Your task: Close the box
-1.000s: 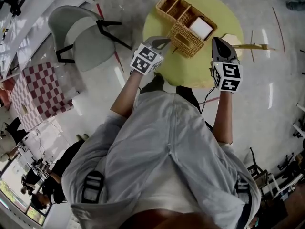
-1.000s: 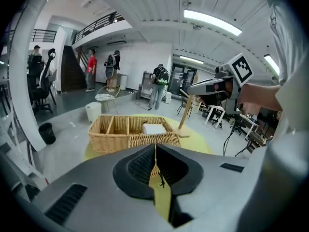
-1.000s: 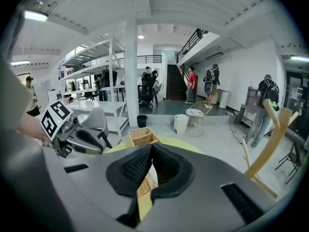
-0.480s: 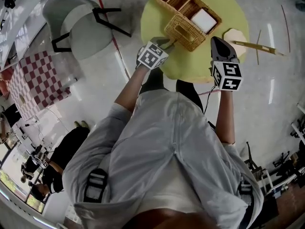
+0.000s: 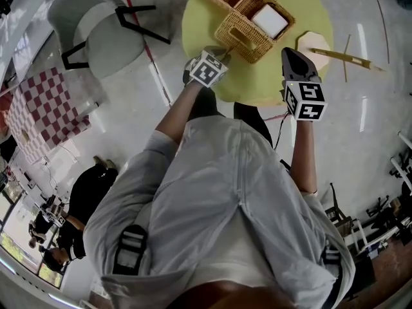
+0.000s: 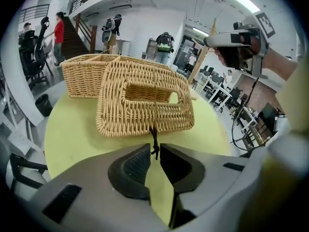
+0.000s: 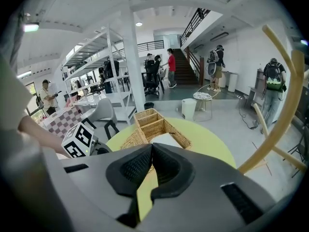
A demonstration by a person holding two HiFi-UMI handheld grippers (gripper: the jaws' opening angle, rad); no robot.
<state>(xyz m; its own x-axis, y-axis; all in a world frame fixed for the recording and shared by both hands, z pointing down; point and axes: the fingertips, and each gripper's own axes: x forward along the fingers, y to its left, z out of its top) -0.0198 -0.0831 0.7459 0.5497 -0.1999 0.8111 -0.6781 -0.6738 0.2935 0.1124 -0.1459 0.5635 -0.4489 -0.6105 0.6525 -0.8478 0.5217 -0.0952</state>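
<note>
A wicker box (image 5: 248,11) with compartments stands on the round yellow-green table (image 5: 270,82); one compartment holds a white block (image 5: 270,19). Its slotted wicker lid (image 6: 145,103) leans tilted against the box's near side, lower edge on the table. A dark knotted cord (image 6: 154,141) hangs from that edge. My left gripper (image 6: 155,151) is at the cord, and its jaws are closing with the knot in the narrow gap between the tips. My right gripper (image 7: 151,149) hovers at the table's right side, shut and empty, apart from the box (image 7: 152,122).
A grey chair (image 5: 96,34) stands left of the table. A light wooden chair (image 5: 322,47) sits at its right edge, its curved back (image 7: 285,105) close to my right gripper. A red-checked table (image 5: 38,118) and seated people are at the far left.
The left gripper has stayed at the lid's near edge and drawn slightly closer to the table's rim. The lid still leans on the box. The right gripper has hardly moved.
</note>
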